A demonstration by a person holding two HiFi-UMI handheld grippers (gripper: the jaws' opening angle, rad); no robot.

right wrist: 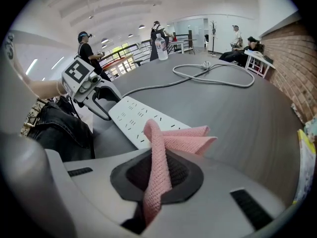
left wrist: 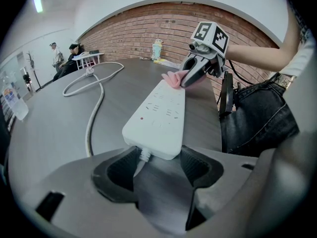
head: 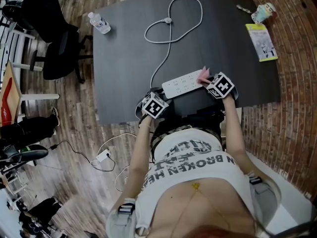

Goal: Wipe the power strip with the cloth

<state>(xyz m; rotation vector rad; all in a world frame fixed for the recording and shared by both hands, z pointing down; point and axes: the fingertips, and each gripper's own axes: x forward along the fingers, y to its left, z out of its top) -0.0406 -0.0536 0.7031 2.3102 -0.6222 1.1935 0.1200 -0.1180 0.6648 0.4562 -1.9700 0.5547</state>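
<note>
The white power strip lies flat on the dark surface, close to the edge nearest the person and angled across it. The left gripper grasps its cord end, which sits lodged between the tips of the wide-set jaws. At the strip's other end the right gripper is clenched on the pink cloth. A pinched fold runs up between its jaws, and the loose folded part spreads over the end of the strip. The strip's white cable runs away from the cord end and loops across the middle of the surface. Farther out, well apart from the strip, a water bottle lies near the far left corner. A cup and a yellow-green booklet sit at the far right.
</note>
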